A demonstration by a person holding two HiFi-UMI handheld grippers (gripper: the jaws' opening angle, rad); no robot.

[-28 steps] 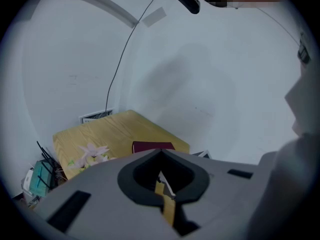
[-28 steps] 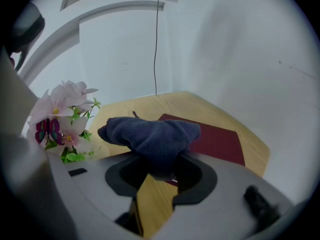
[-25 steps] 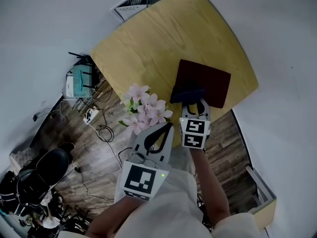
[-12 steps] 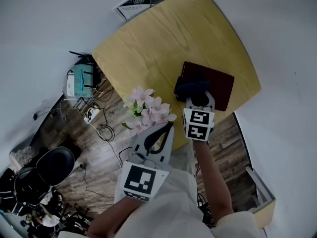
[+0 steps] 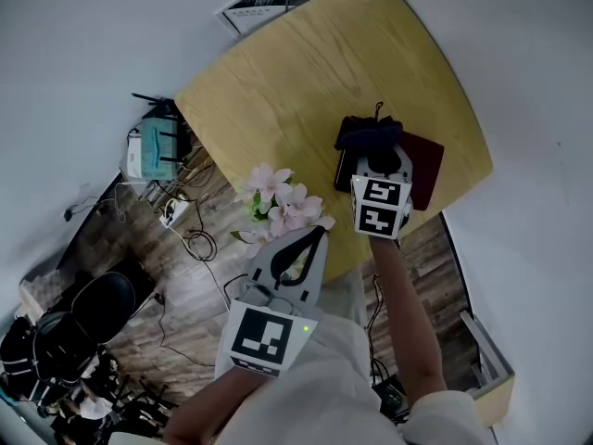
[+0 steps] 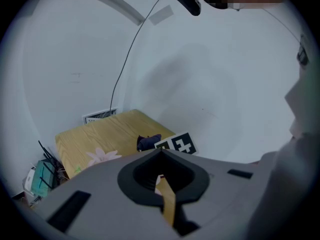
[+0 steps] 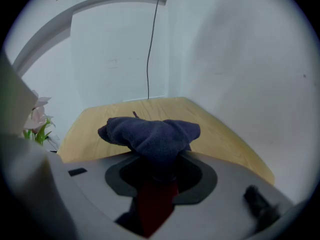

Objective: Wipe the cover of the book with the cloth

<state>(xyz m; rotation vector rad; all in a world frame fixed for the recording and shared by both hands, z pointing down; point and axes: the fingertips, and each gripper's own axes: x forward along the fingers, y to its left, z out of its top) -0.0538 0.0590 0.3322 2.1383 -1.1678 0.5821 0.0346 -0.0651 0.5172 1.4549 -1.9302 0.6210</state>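
Observation:
A dark red book (image 5: 424, 167) lies at the near right corner of the wooden table (image 5: 296, 82). A dark blue cloth (image 5: 369, 134) rests bunched on the book's far left part. My right gripper (image 5: 375, 154) is shut on the cloth and stands over the book. In the right gripper view the cloth (image 7: 150, 133) bulges out of the gripper (image 7: 159, 156), with the red cover (image 7: 156, 204) showing beneath. My left gripper (image 5: 317, 235) hangs shut and empty off the table's near edge, beside the flowers. The left gripper view shows this gripper (image 6: 160, 153) closed, and the cloth (image 6: 148, 142) far ahead.
Pink flowers (image 5: 278, 202) stand at the table's near edge, between the two grippers. Left of the table, on the wood floor, are a teal device (image 5: 153, 151) and cables (image 5: 190, 239). A black chair (image 5: 88, 313) is at lower left. White walls lie beyond the table.
My right gripper has pushed the cloth across the cover, away from me, toward the book's far edge. The left gripper has stayed where it was.

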